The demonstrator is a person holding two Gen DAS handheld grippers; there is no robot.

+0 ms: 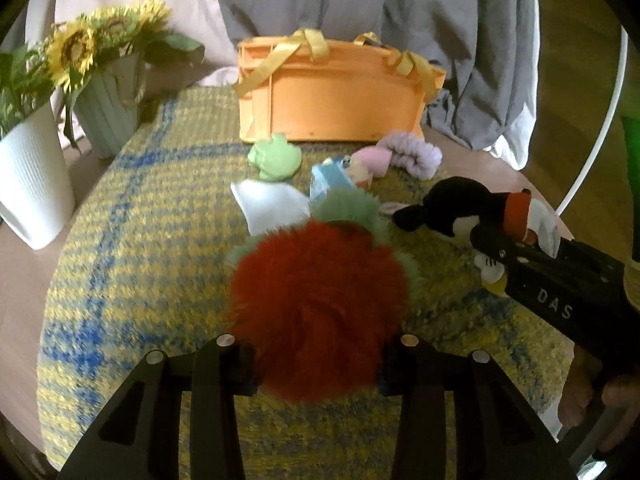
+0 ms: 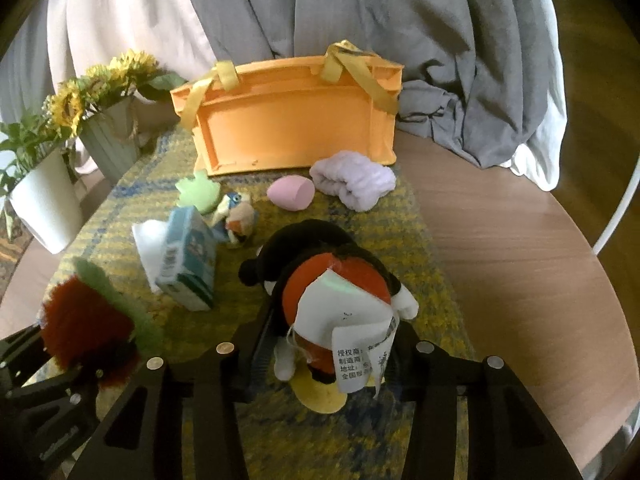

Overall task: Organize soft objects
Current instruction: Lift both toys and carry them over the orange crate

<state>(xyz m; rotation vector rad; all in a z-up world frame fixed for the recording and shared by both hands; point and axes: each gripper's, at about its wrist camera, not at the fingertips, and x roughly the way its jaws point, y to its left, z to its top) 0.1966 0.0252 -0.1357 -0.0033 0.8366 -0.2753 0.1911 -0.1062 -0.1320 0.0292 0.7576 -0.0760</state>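
Note:
My left gripper [image 1: 316, 364] is shut on a fluffy red and green pom-pom toy [image 1: 320, 304], held above the yellow-blue mat [image 1: 140, 264]; it also shows in the right wrist view [image 2: 88, 328]. My right gripper [image 2: 324, 356] is shut on a black mouse plush [image 2: 320, 276] with red shorts and a paper tag; the plush also shows in the left wrist view [image 1: 452, 204]. An orange basket [image 2: 292, 120] with yellow handles stands at the back of the mat. Loose on the mat lie a lavender headband [image 2: 354, 182], a pink egg sponge [image 2: 290, 194], a green frog sponge [image 2: 198, 192], a small figure toy [image 2: 238, 222], a blue carton [image 2: 188, 256] and a white cloth [image 1: 272, 204].
A white pot [image 1: 28, 184] with a plant and a green vase of sunflowers [image 1: 108, 80] stand at the left. Grey and white curtains [image 2: 360, 20] hang behind the round wooden table [image 2: 520, 240]. A white chair rim [image 2: 616, 200] curves at the right.

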